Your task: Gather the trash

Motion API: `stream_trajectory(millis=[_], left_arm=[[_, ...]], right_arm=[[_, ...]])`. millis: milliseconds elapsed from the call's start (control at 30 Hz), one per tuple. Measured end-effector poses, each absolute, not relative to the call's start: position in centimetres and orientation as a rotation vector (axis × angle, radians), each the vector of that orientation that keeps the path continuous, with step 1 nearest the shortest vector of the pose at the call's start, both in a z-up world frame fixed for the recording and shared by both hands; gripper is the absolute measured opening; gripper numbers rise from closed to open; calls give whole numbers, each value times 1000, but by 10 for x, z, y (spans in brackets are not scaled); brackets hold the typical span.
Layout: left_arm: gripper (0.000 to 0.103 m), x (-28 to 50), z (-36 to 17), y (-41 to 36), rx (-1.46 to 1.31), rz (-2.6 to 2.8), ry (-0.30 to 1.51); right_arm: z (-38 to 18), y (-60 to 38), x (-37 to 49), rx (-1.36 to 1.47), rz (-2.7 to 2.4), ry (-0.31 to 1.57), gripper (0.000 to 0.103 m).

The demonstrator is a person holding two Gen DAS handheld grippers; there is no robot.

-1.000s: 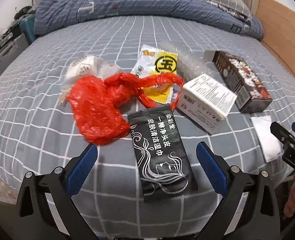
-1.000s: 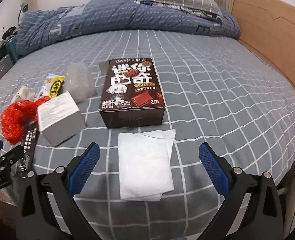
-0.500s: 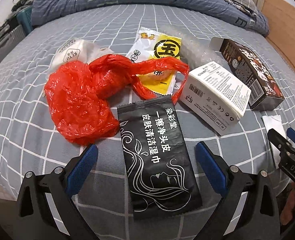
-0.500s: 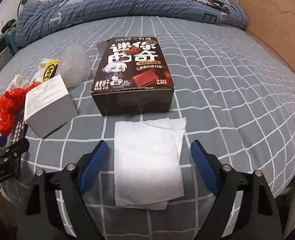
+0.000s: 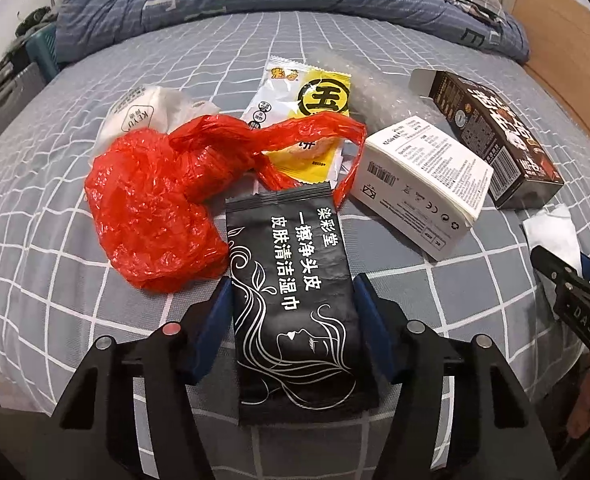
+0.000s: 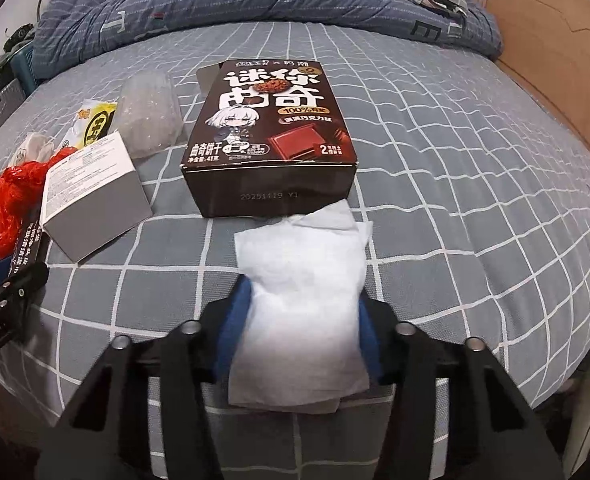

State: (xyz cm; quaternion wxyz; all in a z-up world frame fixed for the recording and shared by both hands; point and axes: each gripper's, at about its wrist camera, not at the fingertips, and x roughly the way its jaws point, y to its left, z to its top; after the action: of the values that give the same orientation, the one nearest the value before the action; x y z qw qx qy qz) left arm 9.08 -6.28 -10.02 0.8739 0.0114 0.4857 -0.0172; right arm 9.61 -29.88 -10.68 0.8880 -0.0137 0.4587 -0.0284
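having just narrowed, left tool (image 5: 293, 312) clamps black sachet (image 5: 295, 296), right tool (image 6: 301, 320) clamps tissue (image 6: 303, 292).

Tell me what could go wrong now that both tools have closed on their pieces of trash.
1. The left tool pinches the flat black wet-wipe sachet by its side edges; it may buckle and slip out.
2. The red plastic bag touches the sachet and could be dragged along.
3. The right tool squeezes the thin white tissue, which may crumple or tear.
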Motion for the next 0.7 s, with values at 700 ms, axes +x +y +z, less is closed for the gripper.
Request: stream_trajectory(millis=[700], left_arm=[[51, 76, -74, -57, -14, -86, 988]], right_arm=[[-85, -300, 90, 5, -43, 912, 18]])
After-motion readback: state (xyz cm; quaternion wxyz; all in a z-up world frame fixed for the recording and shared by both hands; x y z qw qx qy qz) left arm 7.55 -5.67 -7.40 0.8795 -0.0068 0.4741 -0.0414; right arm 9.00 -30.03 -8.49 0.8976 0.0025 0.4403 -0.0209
